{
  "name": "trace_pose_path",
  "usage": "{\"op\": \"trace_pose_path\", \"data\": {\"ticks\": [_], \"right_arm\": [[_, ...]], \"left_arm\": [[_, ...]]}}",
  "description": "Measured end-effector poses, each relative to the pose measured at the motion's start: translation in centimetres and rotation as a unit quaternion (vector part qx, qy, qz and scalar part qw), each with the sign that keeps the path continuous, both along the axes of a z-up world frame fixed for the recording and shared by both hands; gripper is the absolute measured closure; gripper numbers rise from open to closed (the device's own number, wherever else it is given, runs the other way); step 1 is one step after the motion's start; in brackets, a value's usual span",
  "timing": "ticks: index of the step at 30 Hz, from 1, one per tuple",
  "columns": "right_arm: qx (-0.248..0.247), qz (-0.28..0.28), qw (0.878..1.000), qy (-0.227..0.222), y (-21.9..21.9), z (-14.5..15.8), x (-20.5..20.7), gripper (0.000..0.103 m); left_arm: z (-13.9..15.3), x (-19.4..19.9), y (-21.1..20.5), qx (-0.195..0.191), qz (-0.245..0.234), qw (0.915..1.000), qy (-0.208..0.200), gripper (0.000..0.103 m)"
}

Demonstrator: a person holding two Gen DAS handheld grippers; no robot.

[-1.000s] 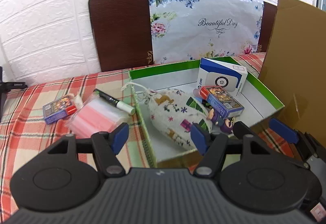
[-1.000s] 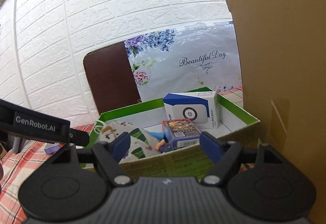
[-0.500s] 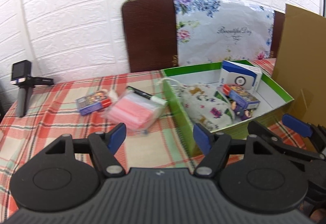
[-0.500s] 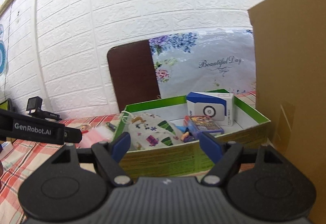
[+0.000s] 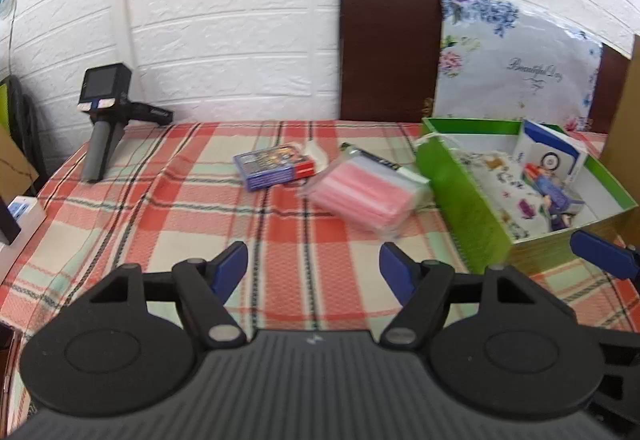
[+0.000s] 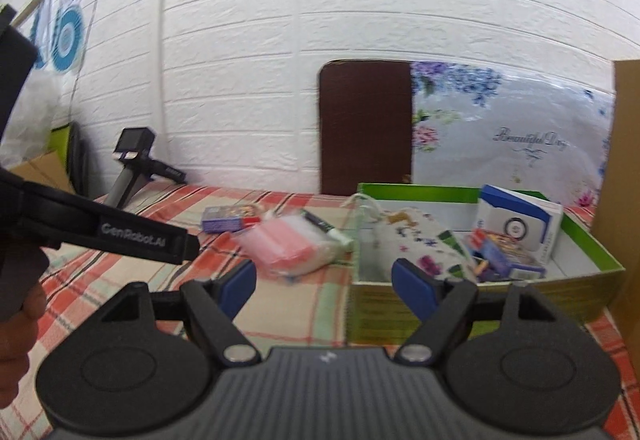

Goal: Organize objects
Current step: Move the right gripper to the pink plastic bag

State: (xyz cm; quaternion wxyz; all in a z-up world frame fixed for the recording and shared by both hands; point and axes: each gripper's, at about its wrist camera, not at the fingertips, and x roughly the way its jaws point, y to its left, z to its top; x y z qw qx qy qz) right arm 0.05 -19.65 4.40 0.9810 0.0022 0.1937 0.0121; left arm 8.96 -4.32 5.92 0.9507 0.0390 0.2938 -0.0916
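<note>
Holding both grippers released: left gripper (image 5: pixel 312 268) and right gripper (image 6: pixel 324 280) have jaws spread wide with nothing between them, above the red plaid surface (image 5: pixel 168 199). Ahead lie a blue card box (image 5: pixel 276 167), a pink zip-bag stack (image 5: pixel 366 191) touching a black marker (image 6: pixel 326 230), just beside the green cardboard box (image 6: pixel 420 314) holding a printed pouch (image 6: pixel 412 240). My right view alone catches a hand (image 6: pixel 18 344).

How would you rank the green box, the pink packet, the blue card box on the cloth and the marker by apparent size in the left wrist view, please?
1. green box
2. pink packet
3. blue card box
4. marker, partly hidden behind the packet, so its full length is unsure.
</note>
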Motion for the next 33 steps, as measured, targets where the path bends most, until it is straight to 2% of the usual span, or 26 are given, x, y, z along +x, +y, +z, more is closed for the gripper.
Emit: {"op": "trace_pose_path", "data": {"ticks": [7, 12, 13, 15, 17, 20, 22, 23, 25, 26, 27, 29, 33], "right_arm": [[-0.033, 0.068, 0.997, 0.033, 4.7, -1.2, 3.1, 0.026], [-0.057, 0.098, 0.991, 0.068, 6.5, -1.8, 8.2, 0.026], [-0.066, 0.096, 0.99, 0.073, 6.7, -1.9, 9.5, 0.026], [-0.085, 0.09, 0.989, 0.081, 7.1, -2.0, 12.2, 0.026], [-0.111, 0.088, 0.985, 0.096, 7.2, -2.3, 15.2, 0.025], [-0.14, 0.087, 0.976, 0.143, 6.7, -2.8, 19.8, 0.017], [-0.129, 0.087, 0.967, 0.201, 6.1, -3.6, 22.7, 0.012], [-0.113, 0.096, 0.96, 0.238, 5.7, -4.2, 23.9, 0.001], [-0.13, 0.105, 0.95, 0.263, 6.2, -5.1, 24.5, 0.0], [-0.115, 0.097, 0.952, 0.267, 6.4, -5.1, 24.3, 0.006], [-0.104, 0.093, 0.953, 0.269, 6.5, -5.0, 24.0, 0.021], [-0.103, 0.118, 0.953, 0.258, 7.4, -4.6, 22.7, 0.037], [-0.105, 0.168, 0.952, 0.234, 9.5, -5.1, 16.9, 0.039]], "left_arm": [[-2.8, 2.4, 4.6, 0.011, 0.051, 0.9986, 0.009, 0.027], [-6.1, 4.5, 8.9, -0.001, 0.103, 0.9943, 0.026, 0.027], [-6.9, 4.8, 9.6, -0.005, 0.111, 0.9933, 0.031, 0.024], [-7.8, 4.2, 10.2, -0.014, 0.116, 0.9931, -0.002, 0.017], [-7.6, 3.9, 10.1, -0.021, 0.117, 0.9927, -0.014, 0.017], [-7.5, 4.0, 10.2, -0.03, 0.118, 0.9924, -0.02, 0.017], [-7.5, 4.0, 10.8, -0.047, 0.117, 0.9918, -0.021, 0.016], [-7.6, 4.1, 11.1, -0.055, 0.116, 0.9914, -0.022, 0.016], [-7.6, 4.1, 11.3, -0.063, 0.117, 0.9909, -0.023, 0.015], [-7.6, 4.1, 11.4, -0.066, 0.117, 0.9906, -0.024, 0.015], [-7.8, 4.3, 11.5, -0.07, 0.117, 0.9903, -0.024, 0.015], [-7.8, 4.3, 11.8, -0.081, 0.118, 0.9894, -0.024, 0.015], [-7.7, 4.3, 12.5, -0.106, 0.114, 0.9877, -0.022, 0.013]]}}
